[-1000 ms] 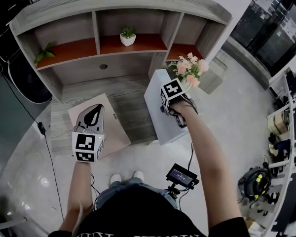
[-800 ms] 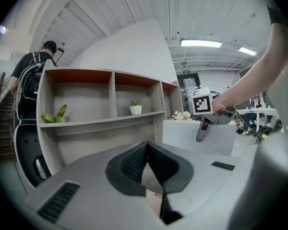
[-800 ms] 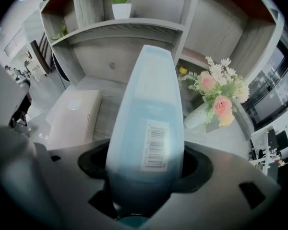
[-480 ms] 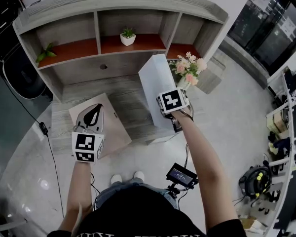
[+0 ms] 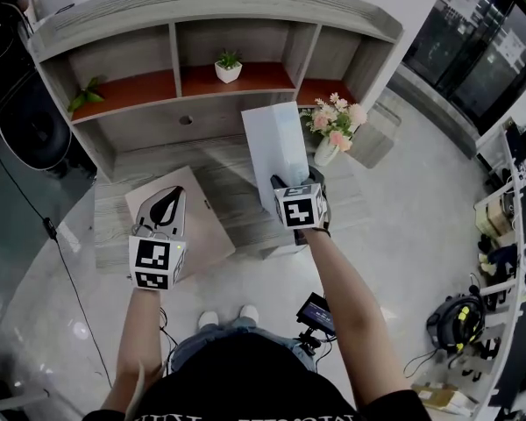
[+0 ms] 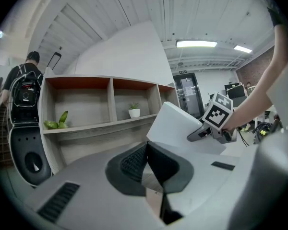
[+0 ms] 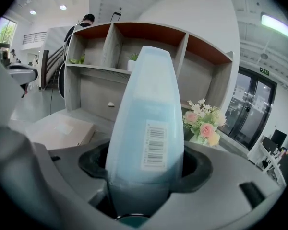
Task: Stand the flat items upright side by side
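Head view: I am holding the pale blue box (image 5: 276, 152) steeply raised over the desk (image 5: 232, 196), so the first stand-up looks to be in hand.
My right gripper (image 5: 291, 184) is clamping that box by its lower end, its barcode face toward me, with the flower vase (image 5: 331, 139) just beside it on the right; I cannot tell whether its bottom edge is touching the desk. My left gripper (image 5: 164, 202) is hovering over the tan flat box (image 5: 206, 235), which is lying flat at the desk's near left corner, and its fingers are drawn together with nothing pinched that I can make out. Next, I judge, I need to seat the blue box squarely upright, clear of the flowers, before releasing, then raise the tan one beside it.
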A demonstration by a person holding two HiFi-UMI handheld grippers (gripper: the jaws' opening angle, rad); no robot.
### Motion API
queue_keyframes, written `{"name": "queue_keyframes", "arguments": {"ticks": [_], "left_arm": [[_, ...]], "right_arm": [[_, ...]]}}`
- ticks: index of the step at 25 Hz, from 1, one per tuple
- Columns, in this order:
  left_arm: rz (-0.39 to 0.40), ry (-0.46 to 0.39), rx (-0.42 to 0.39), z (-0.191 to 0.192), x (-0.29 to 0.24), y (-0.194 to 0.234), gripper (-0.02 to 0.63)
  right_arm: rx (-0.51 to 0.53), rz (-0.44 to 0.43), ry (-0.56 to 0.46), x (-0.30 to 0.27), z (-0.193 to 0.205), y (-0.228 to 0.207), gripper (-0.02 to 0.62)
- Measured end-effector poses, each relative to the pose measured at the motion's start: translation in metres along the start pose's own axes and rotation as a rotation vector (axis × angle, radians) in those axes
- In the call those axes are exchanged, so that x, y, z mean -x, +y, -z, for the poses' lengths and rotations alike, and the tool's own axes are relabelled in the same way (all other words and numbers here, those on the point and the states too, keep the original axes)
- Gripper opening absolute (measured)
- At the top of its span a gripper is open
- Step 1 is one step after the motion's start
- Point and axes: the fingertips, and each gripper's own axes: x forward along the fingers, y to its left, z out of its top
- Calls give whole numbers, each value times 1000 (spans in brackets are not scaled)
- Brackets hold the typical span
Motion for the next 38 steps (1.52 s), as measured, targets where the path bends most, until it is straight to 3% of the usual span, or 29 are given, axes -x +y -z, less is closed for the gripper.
{"name": "queue_keyframes", "arguments": {"ticks": [5,17,24,27,38], "left_arm": [[0,2,-9,0,5,-3,11],[-8,27,-24,8,9,-10,11],[-28,44,-31,10,7,-10,11],[-40,50,-36,10,6,-10,11],[-76,81,-42,13,-7,-3,11]], "right_arm": [[-72,51,-67,4,6,-4,344],[-141,77,-131,-4,9,-6,348],[-245,0,21,-22,38,1,348],[-240,-32,93,-34,52,11,348],[-230,-41,123,-77,41,6,348]]}}
